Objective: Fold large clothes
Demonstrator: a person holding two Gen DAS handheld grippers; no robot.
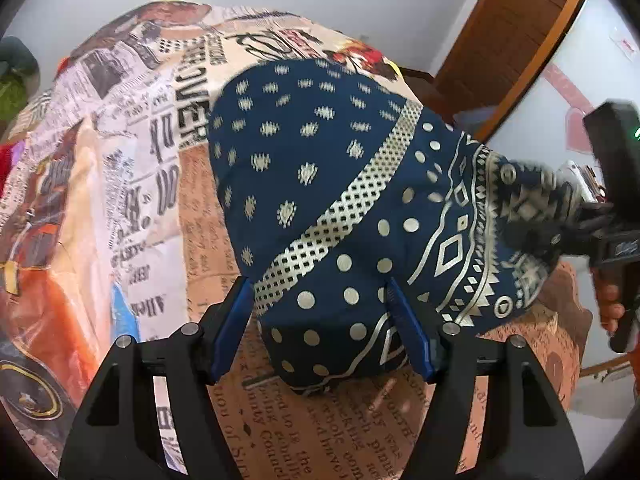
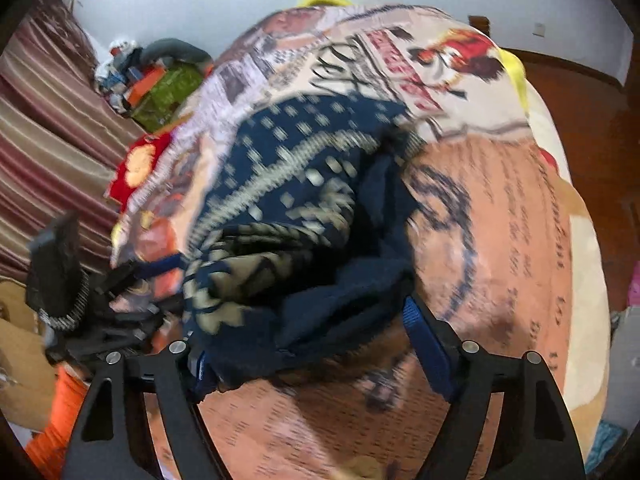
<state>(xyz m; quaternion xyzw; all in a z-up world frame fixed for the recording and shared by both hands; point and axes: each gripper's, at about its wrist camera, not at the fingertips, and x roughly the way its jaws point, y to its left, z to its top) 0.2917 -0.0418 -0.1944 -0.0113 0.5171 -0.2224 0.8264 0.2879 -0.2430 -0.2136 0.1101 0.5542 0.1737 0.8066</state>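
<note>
A big dark blue cloth with cream dots, diamonds and zigzag bands lies on a bed. The bed is covered by a blanket printed like old newspaper, with big black letters and orange and tan patches.

In the left wrist view, the left hand-held gripper points down at the near end of the cloth, at about 6 o'clock. Its two blue fingers are spread apart. The folded end of the cloth sits between them, and the right finger lies against the cloth's edge, but they do not squeeze it. At 3 o'clock, the far end of the cloth is bunched up at the right hand-held gripper. A person's hand holds that tool from below.

The right wrist view is blurry. The right hand-held gripper has its blue fingers spread wide, with a thick wad of the cloth lying between them. I cannot tell if the fingers press on it. The left hand-held gripper shows at about 9 o'clock, near the other end of the cloth.

A striped curtain hangs at 9 o'clock. A wooden door stands at 1 o'clock in the left wrist view.
</note>
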